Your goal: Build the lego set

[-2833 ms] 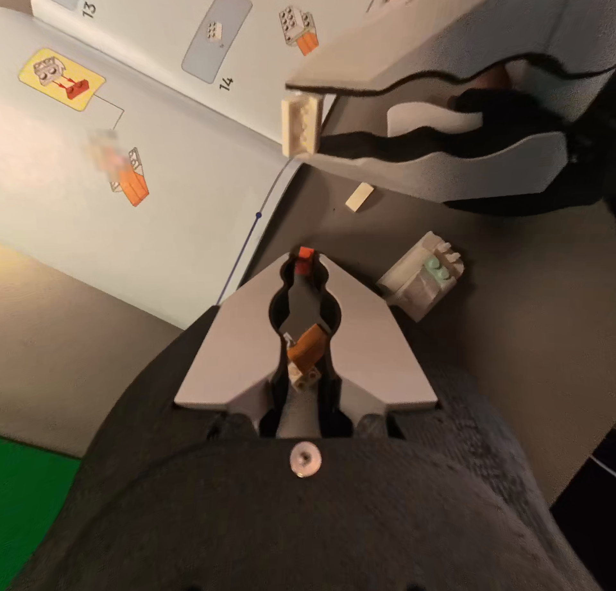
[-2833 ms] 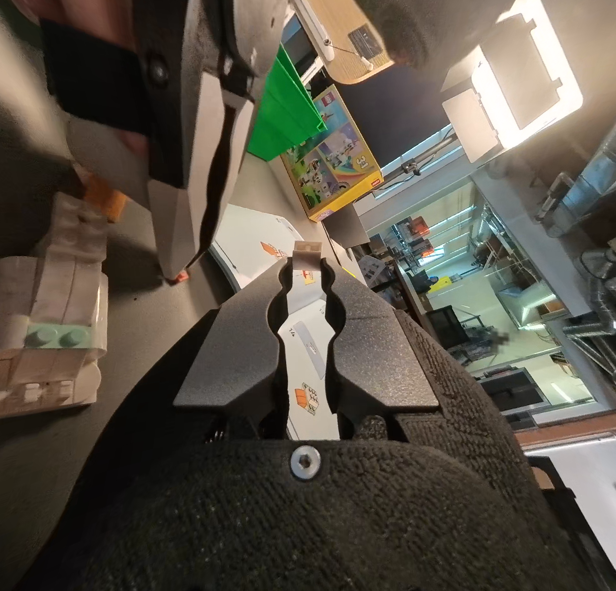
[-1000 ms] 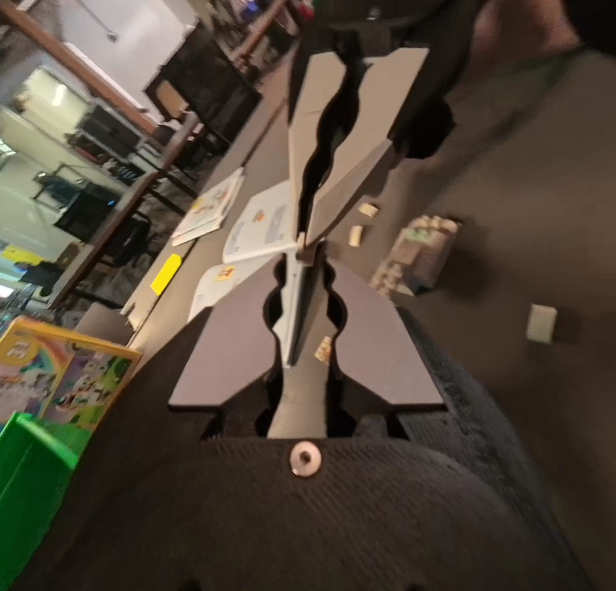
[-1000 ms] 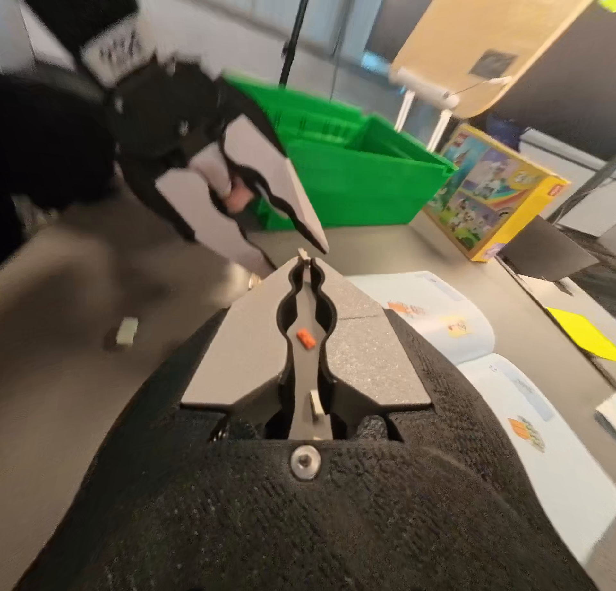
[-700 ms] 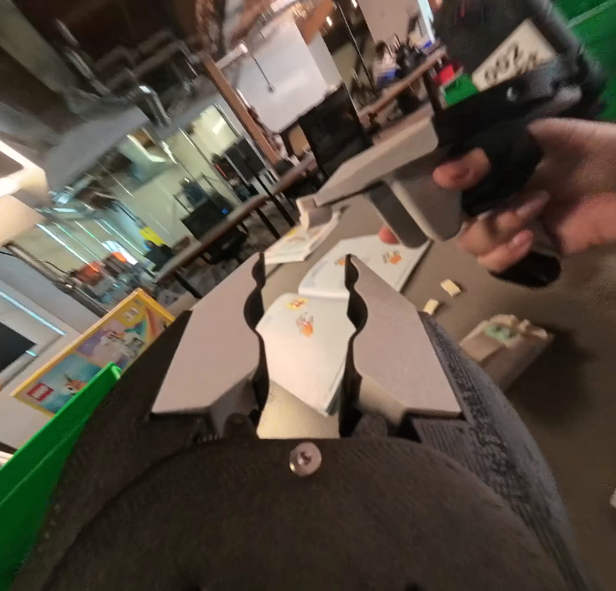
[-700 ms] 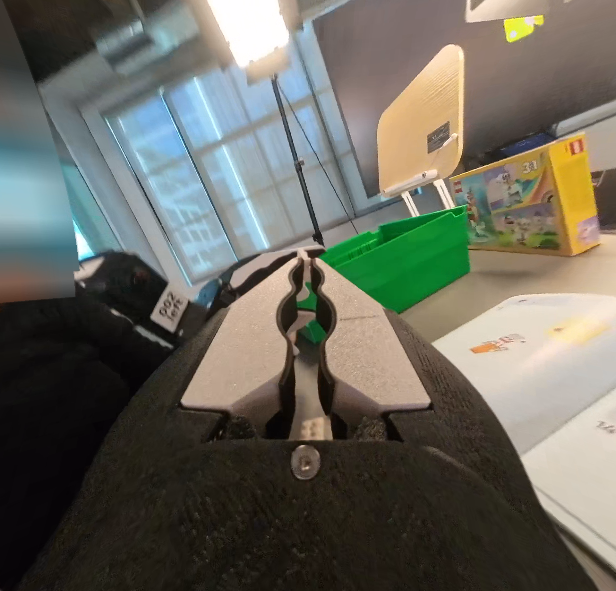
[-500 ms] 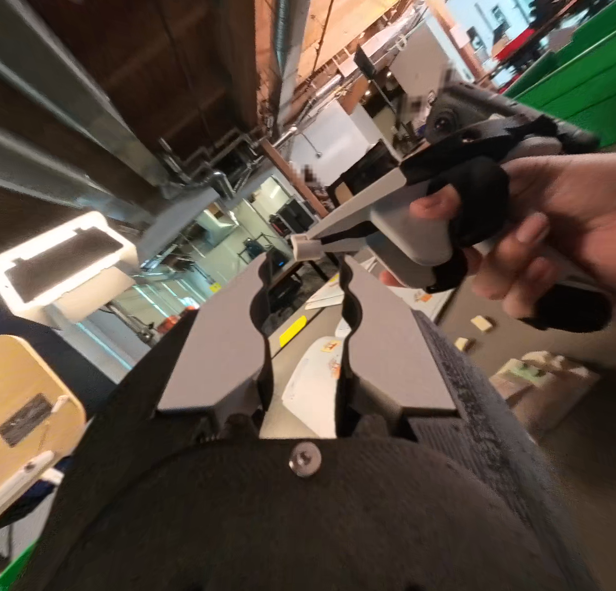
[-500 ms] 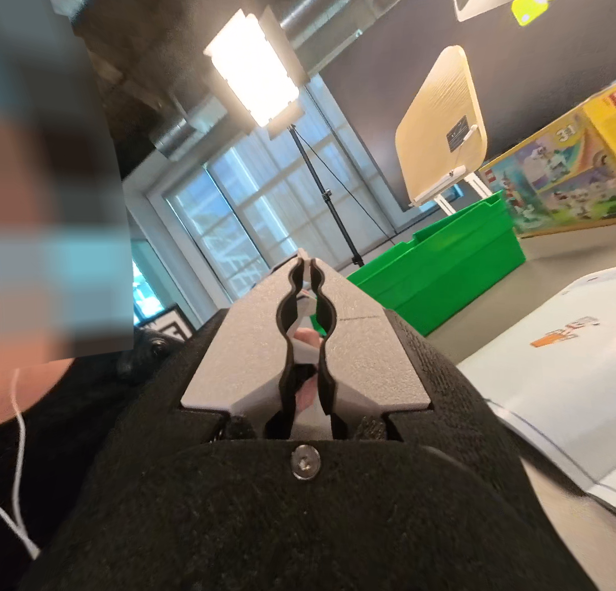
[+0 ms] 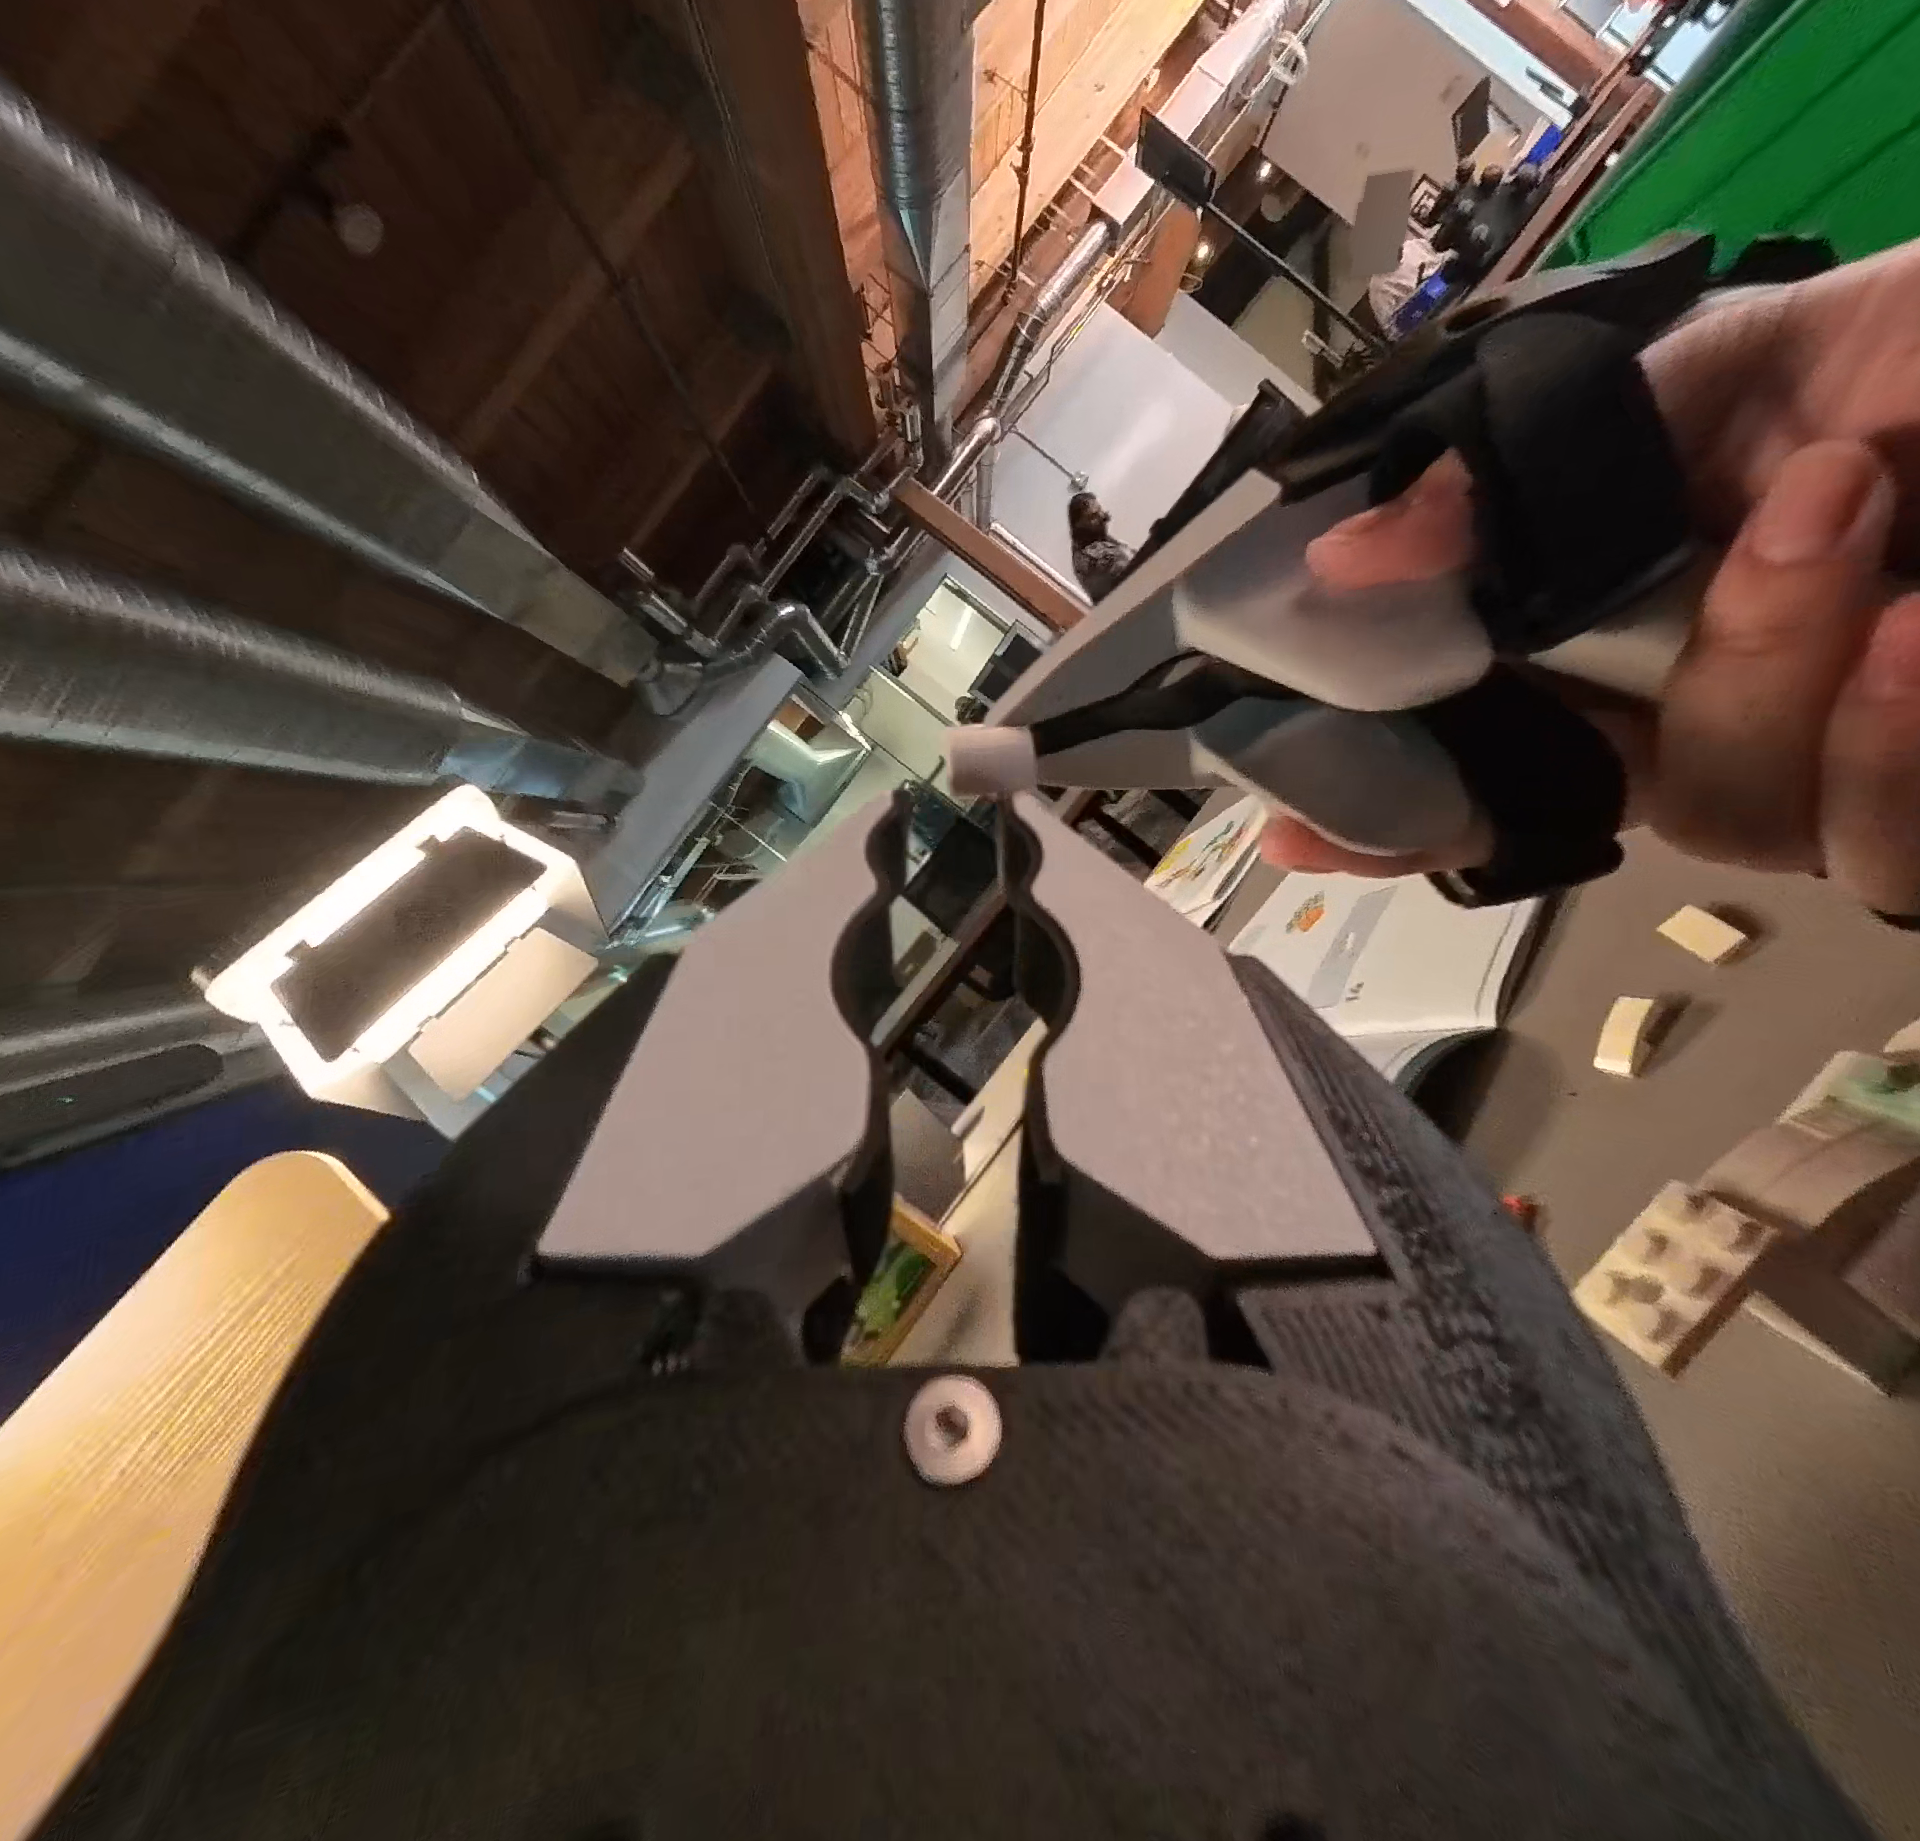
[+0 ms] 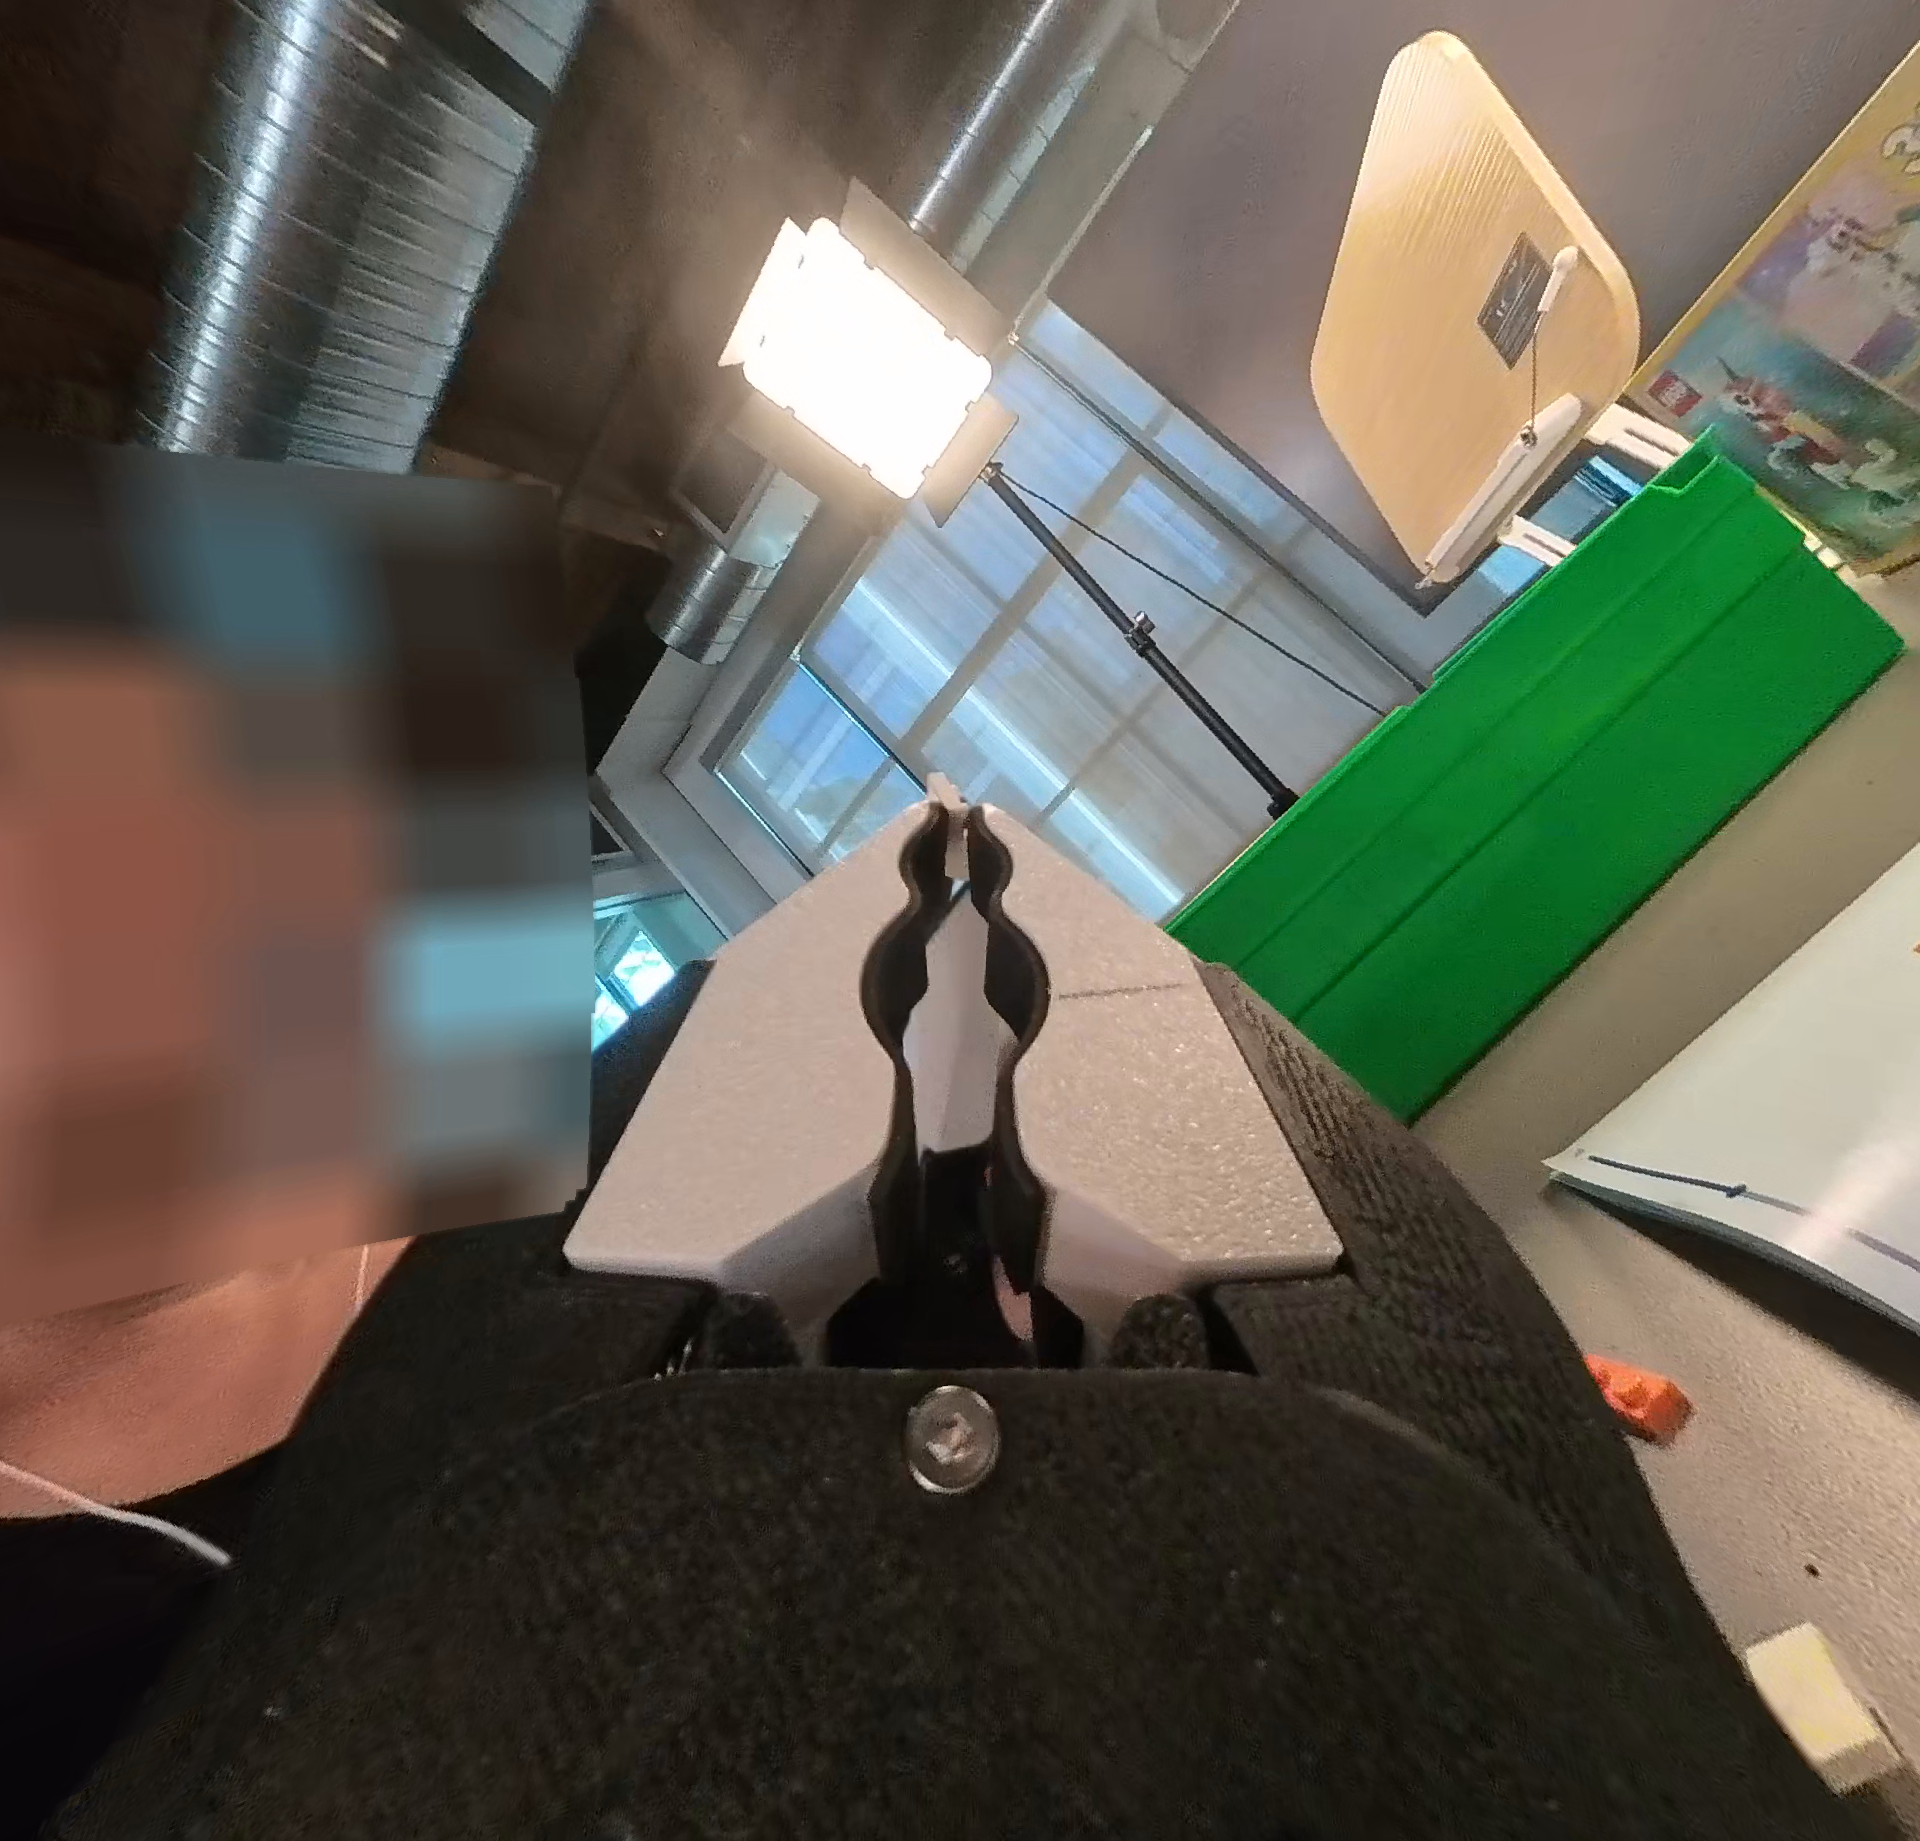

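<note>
My left gripper is open and empty, lifted off the table and tilted up toward the ceiling. My right gripper is shut on a small white brick. In the left wrist view a hand holds the right gripper just above and right of my left fingertips, with the white brick at its tip. The part-built white model with pale green studs lies on the dark table at the right. A small red-orange brick lies on the table by the open instruction booklet.
Two loose cream pieces lie near the booklet. A white brick lies at the lower right. A green bin and the set's box stand at the back. A person is close on the left. The tips of both grippers are at nearly the same place.
Both grippers have lifted off the table and tilted upward. The left gripper has opened and no longer holds the red piece. The right gripper still holds the white brick.
</note>
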Demonstrator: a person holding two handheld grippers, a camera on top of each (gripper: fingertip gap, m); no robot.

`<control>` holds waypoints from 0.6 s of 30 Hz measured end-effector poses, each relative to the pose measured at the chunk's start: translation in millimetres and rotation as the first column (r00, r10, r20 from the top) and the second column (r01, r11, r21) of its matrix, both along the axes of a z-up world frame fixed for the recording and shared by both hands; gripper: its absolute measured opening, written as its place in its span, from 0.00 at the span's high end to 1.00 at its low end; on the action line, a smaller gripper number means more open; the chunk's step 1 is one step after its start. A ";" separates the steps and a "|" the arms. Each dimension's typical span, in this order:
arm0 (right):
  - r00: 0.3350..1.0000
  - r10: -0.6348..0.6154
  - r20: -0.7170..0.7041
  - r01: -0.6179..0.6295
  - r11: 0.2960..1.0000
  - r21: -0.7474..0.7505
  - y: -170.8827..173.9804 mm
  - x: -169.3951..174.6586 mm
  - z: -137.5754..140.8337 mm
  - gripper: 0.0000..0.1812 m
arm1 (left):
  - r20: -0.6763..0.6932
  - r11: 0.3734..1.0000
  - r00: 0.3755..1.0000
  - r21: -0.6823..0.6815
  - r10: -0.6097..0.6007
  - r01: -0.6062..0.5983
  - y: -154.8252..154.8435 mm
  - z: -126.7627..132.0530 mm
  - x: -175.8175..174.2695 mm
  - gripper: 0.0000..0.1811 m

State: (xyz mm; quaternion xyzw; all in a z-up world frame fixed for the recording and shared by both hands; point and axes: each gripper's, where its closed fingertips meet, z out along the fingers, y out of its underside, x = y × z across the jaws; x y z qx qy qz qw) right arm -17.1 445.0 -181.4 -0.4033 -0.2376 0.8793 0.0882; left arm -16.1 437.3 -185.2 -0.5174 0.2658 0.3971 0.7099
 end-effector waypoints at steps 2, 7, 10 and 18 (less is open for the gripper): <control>1.000 0.002 0.001 -0.002 1.000 -0.012 0.5 -0.3 -0.4 0.99 | -0.001 1.000 1.000 -0.007 -0.014 0.014 0.3 -1.3 2.5 0.89; 1.000 0.010 0.005 -0.009 0.999 -0.037 1.9 -1.1 -1.8 0.99 | -0.015 1.000 1.000 -0.008 0.002 -0.002 1.5 -1.9 2.2 0.88; 1.000 0.009 0.009 -0.008 0.998 -0.058 3.2 -1.9 -2.8 0.99 | -0.048 1.000 0.999 -0.002 0.024 -0.024 2.4 -2.5 3.0 0.89; 0.999 0.019 0.041 -0.014 0.992 -0.129 7.7 -5.8 -10.0 0.99 | -0.072 0.998 0.996 -0.022 0.050 -0.052 5.8 -6.7 -0.9 0.86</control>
